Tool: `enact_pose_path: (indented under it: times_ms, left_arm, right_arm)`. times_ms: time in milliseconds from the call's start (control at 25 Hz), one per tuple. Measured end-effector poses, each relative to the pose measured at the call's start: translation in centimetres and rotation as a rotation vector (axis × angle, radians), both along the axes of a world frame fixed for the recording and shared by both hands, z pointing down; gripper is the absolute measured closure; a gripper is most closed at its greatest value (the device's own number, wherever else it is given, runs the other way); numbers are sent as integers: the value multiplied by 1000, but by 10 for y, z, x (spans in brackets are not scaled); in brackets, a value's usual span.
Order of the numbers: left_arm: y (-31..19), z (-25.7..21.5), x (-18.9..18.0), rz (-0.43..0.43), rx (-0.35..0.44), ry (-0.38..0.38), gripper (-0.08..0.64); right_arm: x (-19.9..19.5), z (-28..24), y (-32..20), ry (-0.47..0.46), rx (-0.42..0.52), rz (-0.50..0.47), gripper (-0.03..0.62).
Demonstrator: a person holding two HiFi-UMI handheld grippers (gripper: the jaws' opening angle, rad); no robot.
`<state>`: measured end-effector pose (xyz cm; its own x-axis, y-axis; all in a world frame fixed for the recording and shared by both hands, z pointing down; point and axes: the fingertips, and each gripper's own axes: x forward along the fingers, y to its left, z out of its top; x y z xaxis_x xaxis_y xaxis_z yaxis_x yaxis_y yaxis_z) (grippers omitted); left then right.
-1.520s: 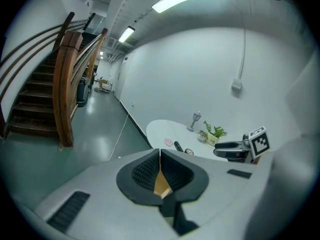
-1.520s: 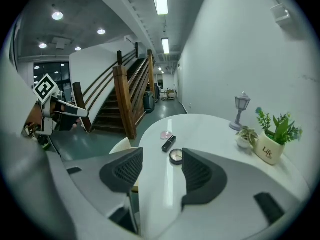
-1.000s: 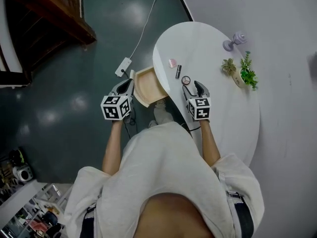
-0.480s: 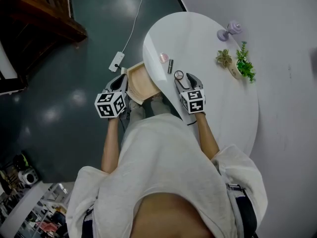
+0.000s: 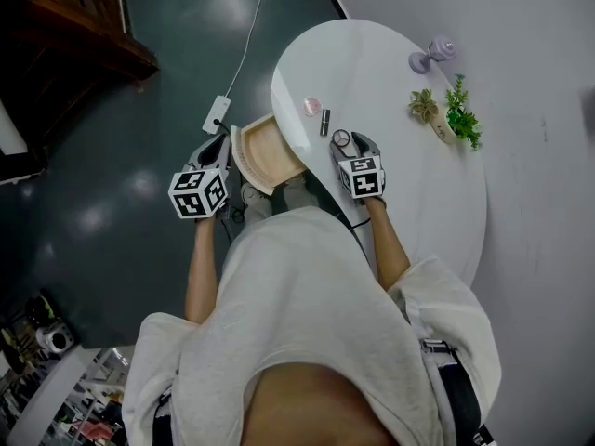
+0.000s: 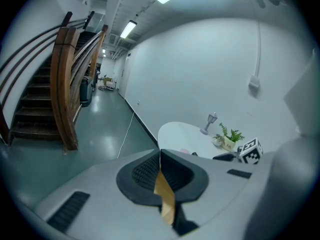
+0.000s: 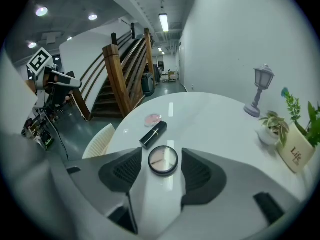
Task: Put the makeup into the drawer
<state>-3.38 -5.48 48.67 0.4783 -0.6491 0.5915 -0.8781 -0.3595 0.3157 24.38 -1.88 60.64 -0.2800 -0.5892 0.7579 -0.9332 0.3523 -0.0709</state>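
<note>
Round black-rimmed compact point(image 7: 163, 160) lies on the white bench point(image 7: 215, 119) inside the right gripper point(image 7: 162, 159), its fingers apart and just opening; the left gripper point(image 6: 160, 159) has its fingers clamped on the pale wooden drawer point(image 5: 270, 151)

Between the right gripper's point(image 7: 162, 158) black ribbed fingers point(image 7: 121, 171), a black-rimmed compact point(image 7: 163, 161) is gleaming silver; beyond them, a black lipstick point(image 7: 153, 133) and pink disc point(image 7: 152, 119) are showing against the white table point(image 7: 215, 109).

"Life" on the plant pot point(image 7: 296, 154)
</note>
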Motion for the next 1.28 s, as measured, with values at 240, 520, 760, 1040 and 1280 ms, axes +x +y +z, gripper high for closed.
enact_pose_path:
  times_ms: [240,520,760,1040,1280]
  left_arm:
    - [0,5,-18,-21,-15,2,546]
    - [-1,7,-26,-22,-18,14,546]
    - [3,6,-31,-27,-10,23,546]
    - [8,7,-55,-63,-8,32,546]
    - [17,9,-85,-111,-12,31,546]
  right_arm:
    - [3,29,-6,26,-87,10,344]
    - [4,29,-7,60,-115,32,379]
    - [-9,22,-4,59,-102,-7,379]
    - [-58,-1,-6,27,-59,-44,379]
    - [-103,-4,-11,-13,-53,-113,379]
